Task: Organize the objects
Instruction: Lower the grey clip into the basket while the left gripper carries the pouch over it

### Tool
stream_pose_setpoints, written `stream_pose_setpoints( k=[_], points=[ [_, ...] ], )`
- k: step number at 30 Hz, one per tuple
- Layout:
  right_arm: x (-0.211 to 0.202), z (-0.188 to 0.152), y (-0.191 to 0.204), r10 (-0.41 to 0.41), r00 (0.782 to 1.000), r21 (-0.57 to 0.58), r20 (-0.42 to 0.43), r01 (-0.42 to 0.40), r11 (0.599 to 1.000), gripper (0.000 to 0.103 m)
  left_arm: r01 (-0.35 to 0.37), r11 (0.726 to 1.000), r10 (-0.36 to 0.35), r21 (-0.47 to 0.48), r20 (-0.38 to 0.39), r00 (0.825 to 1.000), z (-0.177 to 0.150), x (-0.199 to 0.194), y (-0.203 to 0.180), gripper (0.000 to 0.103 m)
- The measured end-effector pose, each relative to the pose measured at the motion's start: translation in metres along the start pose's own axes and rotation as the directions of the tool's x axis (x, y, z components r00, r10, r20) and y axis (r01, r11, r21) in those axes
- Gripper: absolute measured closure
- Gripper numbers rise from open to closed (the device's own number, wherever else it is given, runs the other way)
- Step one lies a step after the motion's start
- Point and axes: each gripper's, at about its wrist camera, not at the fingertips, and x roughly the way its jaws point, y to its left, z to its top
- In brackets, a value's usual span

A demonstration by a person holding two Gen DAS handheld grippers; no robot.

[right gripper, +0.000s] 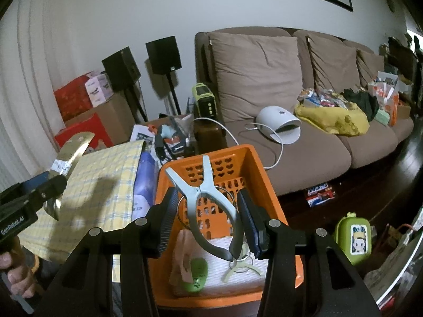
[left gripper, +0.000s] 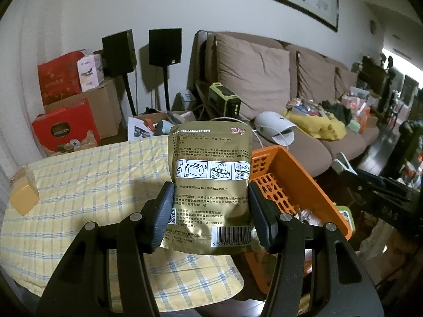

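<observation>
My left gripper (left gripper: 210,187) is shut on a gold foil pouch (left gripper: 208,174), held upright with its printed back toward the camera, above the right end of the yellow checked tablecloth (left gripper: 79,185). An orange plastic basket (left gripper: 290,163) stands just right of it. In the right wrist view my right gripper (right gripper: 206,194) is shut on a large pale clamp (right gripper: 201,192) with a wire ring, hanging over the open basket (right gripper: 253,163). The basket holds a white cloth, a green item (right gripper: 198,274) and a pale green stand. The left gripper with the pouch (right gripper: 75,145) shows at the far left.
A yellow block (left gripper: 23,198) lies on the cloth's left end. A purple pack (right gripper: 144,185) sits between table and basket. A brown sofa (right gripper: 304,145) behind carries a white device (right gripper: 277,124) and clutter. On the floor are a green case (right gripper: 354,237) and a Snickers box (right gripper: 321,194).
</observation>
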Motion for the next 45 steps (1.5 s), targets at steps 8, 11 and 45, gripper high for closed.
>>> stream_pose_setpoints(
  k=[8, 11, 45],
  points=[
    [0.0, -0.002, -0.002, 0.0, 1.0, 0.001, -0.006, 0.0, 1.0, 0.056, 0.023, 1.0, -0.023, 0.006, 0.001, 1.0, 0.001, 0.0, -0.009, 0.05],
    [0.0, -0.002, -0.003, -0.002, 1.0, 0.003, -0.005, 0.002, 1.0, 0.056, 0.032, 0.999, -0.032, 0.011, 0.008, 0.999, 0.003, -0.002, -0.013, 0.05],
    [0.004, -0.005, -0.031, -0.053, 0.998, 0.028, -0.034, 0.054, 0.998, 0.056, 0.093, 0.995, -0.094, 0.047, 0.014, 0.995, 0.005, -0.006, -0.047, 0.05]
  ],
)
